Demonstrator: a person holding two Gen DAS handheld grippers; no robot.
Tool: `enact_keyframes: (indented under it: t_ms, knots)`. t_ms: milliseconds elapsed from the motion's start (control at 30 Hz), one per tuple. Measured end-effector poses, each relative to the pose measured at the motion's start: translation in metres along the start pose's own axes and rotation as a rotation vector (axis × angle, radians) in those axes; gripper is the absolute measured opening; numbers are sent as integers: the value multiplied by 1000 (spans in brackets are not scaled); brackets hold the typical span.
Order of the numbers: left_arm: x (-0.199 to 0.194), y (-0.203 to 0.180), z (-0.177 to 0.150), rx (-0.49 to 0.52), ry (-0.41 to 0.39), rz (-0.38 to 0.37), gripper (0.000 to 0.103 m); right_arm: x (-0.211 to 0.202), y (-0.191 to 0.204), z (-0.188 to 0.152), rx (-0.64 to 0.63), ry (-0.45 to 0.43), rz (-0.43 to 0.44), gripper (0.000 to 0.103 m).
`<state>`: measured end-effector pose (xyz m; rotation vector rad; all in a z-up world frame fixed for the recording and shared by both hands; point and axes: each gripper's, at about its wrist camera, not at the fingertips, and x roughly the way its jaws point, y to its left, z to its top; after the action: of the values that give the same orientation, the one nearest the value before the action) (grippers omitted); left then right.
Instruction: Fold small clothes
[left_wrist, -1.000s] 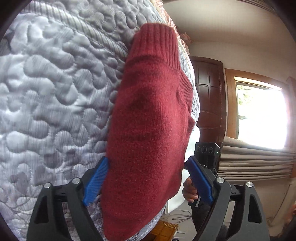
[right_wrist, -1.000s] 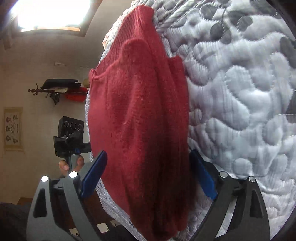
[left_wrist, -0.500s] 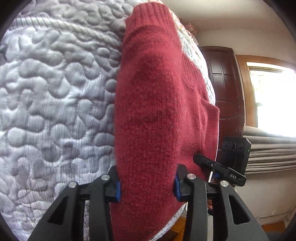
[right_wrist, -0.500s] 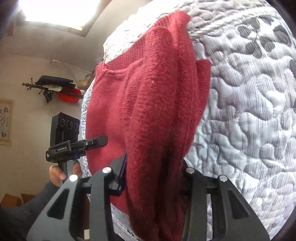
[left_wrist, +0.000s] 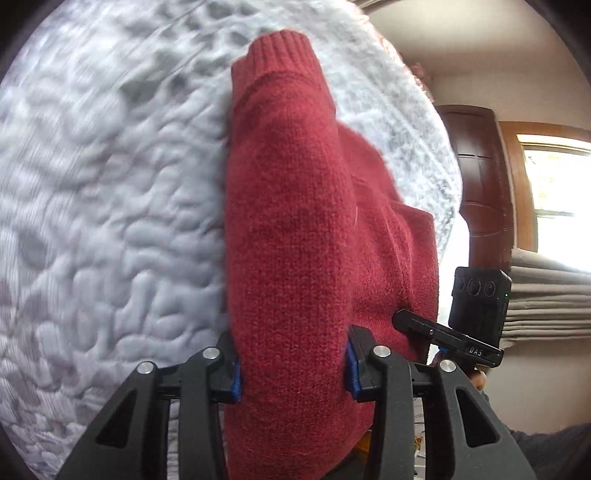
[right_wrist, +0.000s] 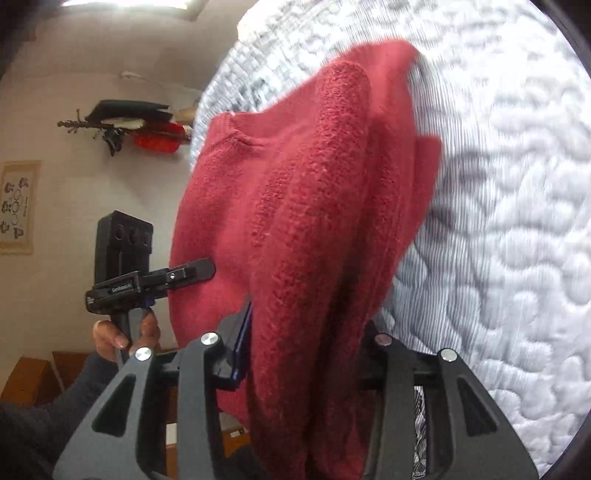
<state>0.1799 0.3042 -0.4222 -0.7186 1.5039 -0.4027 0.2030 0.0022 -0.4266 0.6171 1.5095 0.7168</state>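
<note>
White quilted bed cover, dark wooden door, bright window with wooden frame, pale wall, framed picture

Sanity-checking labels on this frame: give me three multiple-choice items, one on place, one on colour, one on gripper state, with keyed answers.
1. Where does the sweater lie?
A. on a quilted bedspread
B. on a wooden floor
C. in a basket

2. What colour is the sweater?
A. navy
B. red
C. yellow

3. What are the two grippers doing?
A. both open, clear of cloth
B. only one clamped
C. both clamped on the sweater

Answers:
1 A, white quilted bedspread lies under it.
2 B, red knit in both views.
3 C, left gripper and right gripper pinch folds.
</note>
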Motion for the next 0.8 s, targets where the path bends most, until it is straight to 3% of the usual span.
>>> enact_keyframes:
  t_ms: [33,100,167,267,333,433,467,500,600,667,733,800]
  knots:
    - [4,15,-5,-35,10,12,55,5,-4,-3,13,1,0,55]
    - [0,24,-9,-67,-21,5,59,-2,-5,-3,38,-5,3,67]
    - [-18,16,-11,-67,-70,7,62,-27,0,2,30,-69,-28,72]
    - [-52,-1,-17,-29,-191,41,67,-66,15,13,-10,-180,-96,72]
    - [-71,-15,-22,11,-259,35,68,-74,24,27,-54,-204,-122,65]
    - [-77,-32,-26,58,-301,-14,68,-57,33,54,-119,-150,-156,37]
    - [-74,-34,-29,73,-294,-30,68,-48,34,57,-143,-130,-179,19]
    - [-69,-34,-31,90,-281,-36,68,-38,33,61,-158,-123,-222,9]
    - [-44,-42,-42,92,-220,-41,68,-29,3,66,-124,-125,-310,8]
    - [-33,-37,-48,85,-203,-32,68,-29,-6,65,-102,-128,-296,10]
    - [-35,-39,-49,77,-200,-38,68,-43,4,56,-110,-153,-278,18]
    - [-48,-43,-53,73,-217,-64,69,-66,25,42,-149,-190,-276,20]
